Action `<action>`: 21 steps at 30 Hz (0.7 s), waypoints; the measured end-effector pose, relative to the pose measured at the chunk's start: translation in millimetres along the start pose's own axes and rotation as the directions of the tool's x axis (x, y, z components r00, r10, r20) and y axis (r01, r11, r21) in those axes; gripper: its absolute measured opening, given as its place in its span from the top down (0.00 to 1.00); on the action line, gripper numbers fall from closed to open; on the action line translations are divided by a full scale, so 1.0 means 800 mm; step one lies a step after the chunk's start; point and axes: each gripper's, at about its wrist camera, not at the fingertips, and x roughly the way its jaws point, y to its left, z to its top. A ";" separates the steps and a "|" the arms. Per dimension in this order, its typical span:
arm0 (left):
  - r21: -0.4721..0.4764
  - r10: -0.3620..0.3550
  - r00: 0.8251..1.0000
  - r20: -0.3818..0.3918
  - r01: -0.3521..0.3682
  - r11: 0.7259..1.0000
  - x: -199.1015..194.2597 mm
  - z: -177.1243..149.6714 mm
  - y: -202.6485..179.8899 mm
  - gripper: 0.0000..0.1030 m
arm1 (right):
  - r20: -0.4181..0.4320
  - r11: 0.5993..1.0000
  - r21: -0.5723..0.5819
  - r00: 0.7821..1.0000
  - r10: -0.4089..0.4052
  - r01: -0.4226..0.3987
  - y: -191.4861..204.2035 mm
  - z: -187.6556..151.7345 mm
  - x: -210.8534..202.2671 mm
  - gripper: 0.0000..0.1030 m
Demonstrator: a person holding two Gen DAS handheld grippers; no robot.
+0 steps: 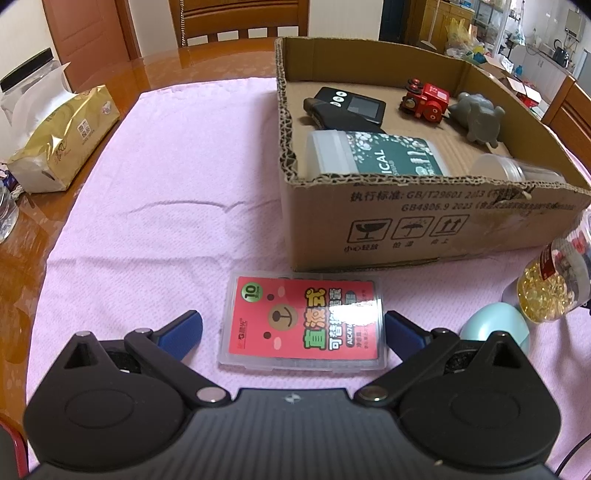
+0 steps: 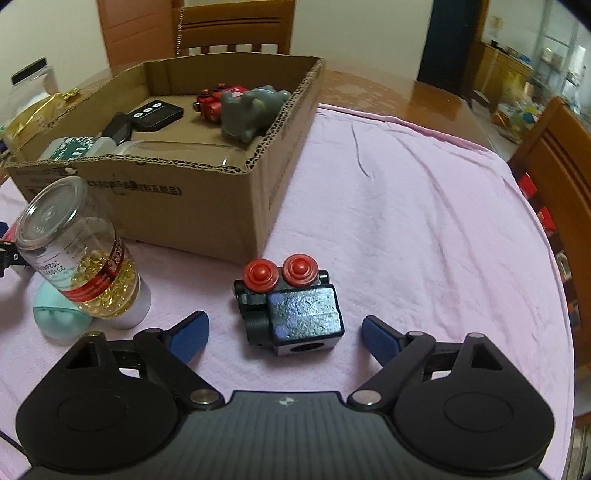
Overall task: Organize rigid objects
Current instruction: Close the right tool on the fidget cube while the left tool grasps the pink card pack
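A cardboard box (image 1: 424, 221) (image 2: 207, 199) on the pink cloth holds a black remote (image 1: 347, 107), a red toy train (image 1: 424, 99), a grey elephant figure (image 1: 478, 116), a green-labelled tub (image 1: 376, 153) and a clear cup (image 1: 513, 168). My left gripper (image 1: 293, 332) is open, its jaws either side of a clear case with a red card (image 1: 306, 323) lying flat. My right gripper (image 2: 284, 334) is open around a black toy with two red knobs (image 2: 291, 306). A capsule jar (image 2: 79, 254) (image 1: 554, 284) leans on a teal egg-shaped object (image 2: 59, 315) (image 1: 496, 326).
A gold tissue pack (image 1: 62, 140) and a clear container (image 1: 26, 81) stand at the table's left. Wooden chairs (image 2: 232, 29) (image 2: 557, 177) stand around the table. The pink cloth (image 2: 424, 221) covers most of the brown tabletop.
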 end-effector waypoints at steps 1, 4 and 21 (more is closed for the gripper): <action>0.001 -0.003 1.000 0.001 0.003 1.000 0.000 0.000 0.000 0.02 | 0.001 1.000 -0.003 1.000 0.002 -0.002 -0.001 0.000 0.000 0.11; 0.026 -0.019 1.000 0.009 0.018 0.999 -0.002 -0.002 -0.002 0.04 | 0.004 1.000 -0.012 1.000 0.007 -0.007 0.001 0.001 -0.001 0.12; 0.090 -0.060 0.998 -0.017 0.061 0.994 0.001 0.009 -0.002 0.12 | -0.006 0.996 -0.077 0.999 0.049 -0.050 0.003 0.010 -0.002 0.25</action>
